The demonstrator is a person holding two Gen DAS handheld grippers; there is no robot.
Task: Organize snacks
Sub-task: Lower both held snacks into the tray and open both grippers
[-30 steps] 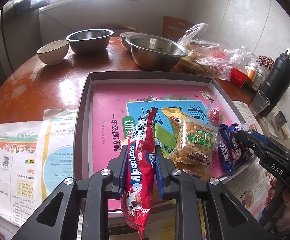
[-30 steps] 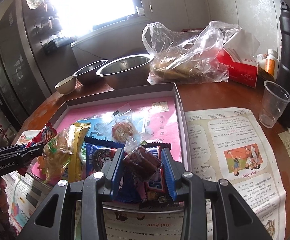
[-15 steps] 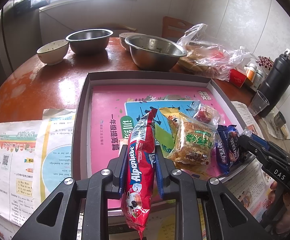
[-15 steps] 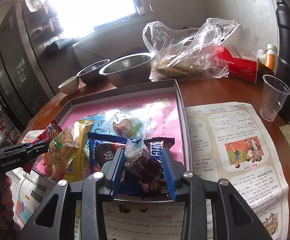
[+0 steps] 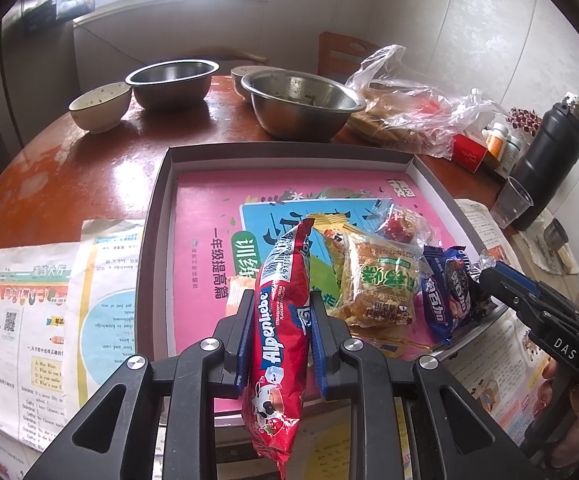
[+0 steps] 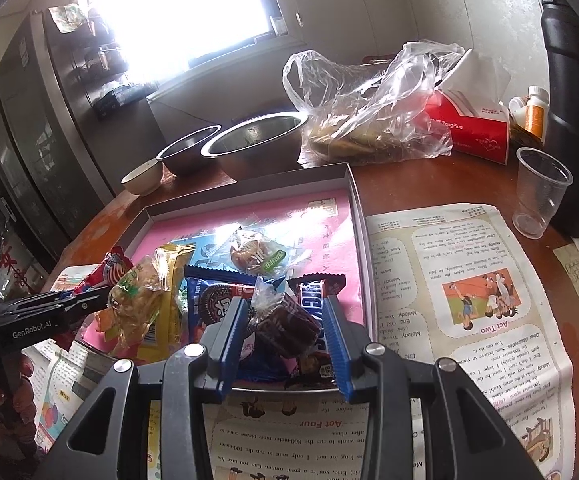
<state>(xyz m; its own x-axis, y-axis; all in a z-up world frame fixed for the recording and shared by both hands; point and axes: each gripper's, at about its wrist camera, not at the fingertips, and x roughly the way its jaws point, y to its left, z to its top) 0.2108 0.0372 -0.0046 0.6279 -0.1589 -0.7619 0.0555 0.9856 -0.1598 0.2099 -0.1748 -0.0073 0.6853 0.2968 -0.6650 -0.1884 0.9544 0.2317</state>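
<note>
Right gripper (image 6: pixel 285 334), clamped on the dark wrapped cake (image 6: pixel 287 326), has drawn back toward the tray's (image 6: pixel 353 200) near edge — the clear-wrapped round pastry (image 6: pixel 255 256) now lies free, further back on the pink sheet. Snickers bar (image 6: pixel 315 288) uncovered.

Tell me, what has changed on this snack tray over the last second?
The clear-wrapped round pastry has shifted: it now lies free on the pink tray, a little farther from the right claw. That claw keeps its hold on the dark wrapped cake. The left claw keeps gripping the red Alpenliebe packet. The bowls and cup stayed put.
</note>
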